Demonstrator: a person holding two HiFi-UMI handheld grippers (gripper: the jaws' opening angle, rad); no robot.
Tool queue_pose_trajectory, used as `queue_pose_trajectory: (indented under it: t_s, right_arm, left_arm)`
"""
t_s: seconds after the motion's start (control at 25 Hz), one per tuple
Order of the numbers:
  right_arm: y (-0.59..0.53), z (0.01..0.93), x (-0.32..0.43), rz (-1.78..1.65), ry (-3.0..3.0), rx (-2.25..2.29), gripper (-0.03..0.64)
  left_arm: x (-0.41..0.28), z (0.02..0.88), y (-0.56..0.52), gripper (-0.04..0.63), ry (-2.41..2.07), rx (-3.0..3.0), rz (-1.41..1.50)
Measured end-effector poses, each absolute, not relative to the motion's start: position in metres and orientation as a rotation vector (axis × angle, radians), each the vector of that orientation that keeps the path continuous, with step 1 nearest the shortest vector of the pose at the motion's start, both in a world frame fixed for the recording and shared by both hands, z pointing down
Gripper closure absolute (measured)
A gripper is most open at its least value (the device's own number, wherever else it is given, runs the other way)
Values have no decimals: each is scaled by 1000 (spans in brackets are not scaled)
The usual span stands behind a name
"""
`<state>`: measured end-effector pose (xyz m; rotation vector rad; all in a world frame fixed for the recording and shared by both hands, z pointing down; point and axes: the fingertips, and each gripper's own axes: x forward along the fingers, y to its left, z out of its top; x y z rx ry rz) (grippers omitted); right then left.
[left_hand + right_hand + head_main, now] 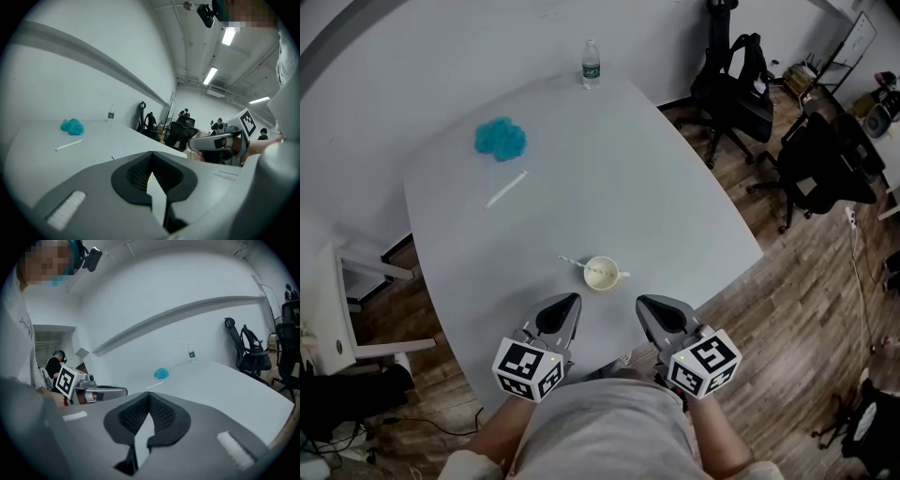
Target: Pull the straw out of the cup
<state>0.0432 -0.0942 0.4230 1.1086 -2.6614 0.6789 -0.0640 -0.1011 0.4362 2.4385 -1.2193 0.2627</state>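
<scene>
Plainly, both grippers are closed on nothing, just short of the cup [602, 273].

Head view: the cup stands on the grey table [609, 169] close to its near edge, with the straw [575, 262] leaning out of it to the left. The left gripper [572, 298] and right gripper [643, 302] are held just nearer than the cup, one to each side, touching neither cup nor straw. Farther off lie a white stick [505, 189], a blue bundle [500, 139] and a bottle [592, 64]. Left gripper view: the left gripper's [151, 153] jaws meet, with nothing between them. Right gripper view: the right gripper's [149, 393] jaws meet too, holding nothing.
</scene>
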Motion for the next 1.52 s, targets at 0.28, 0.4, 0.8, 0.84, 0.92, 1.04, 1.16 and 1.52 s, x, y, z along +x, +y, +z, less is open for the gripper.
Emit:
queue_pose_trajectory:
  t_s: [0.28,0.4,0.8,0.84,0.92,1.04,1.16,1.52]
  right_arm:
    - [-104,439,49,724,-2625,1104,611]
    - [-107,441,48,733,-2621,1097,611]
    - [-120,457,35,750,-2621,1048,611]
    - [-121,459,35,752,-2619,1047,611]
    - [-125,461,36,757,-2611,1046,611]
    - [-129,463,36,768,-2606,1043,611]
    - [-130,465,34,768,-2608,1021,611]
    - [-132,473,28,776,-2613,973,611]
  left_arm:
    - [-64,454,-106,575,-1231,2400,293]
    - [-64,460,-108,575,-1228,2390,290]
    - [-69,482,-126,575,-1232,2357,348]
    - [-69,485,-128,575,-1233,2354,354]
    - [-70,492,-131,575,-1233,2347,365]
    - [-71,500,-135,565,-1228,2332,379]
    - [-70,507,-140,560,-1224,2323,383]
    - [-72,530,-151,518,-1213,2278,416]
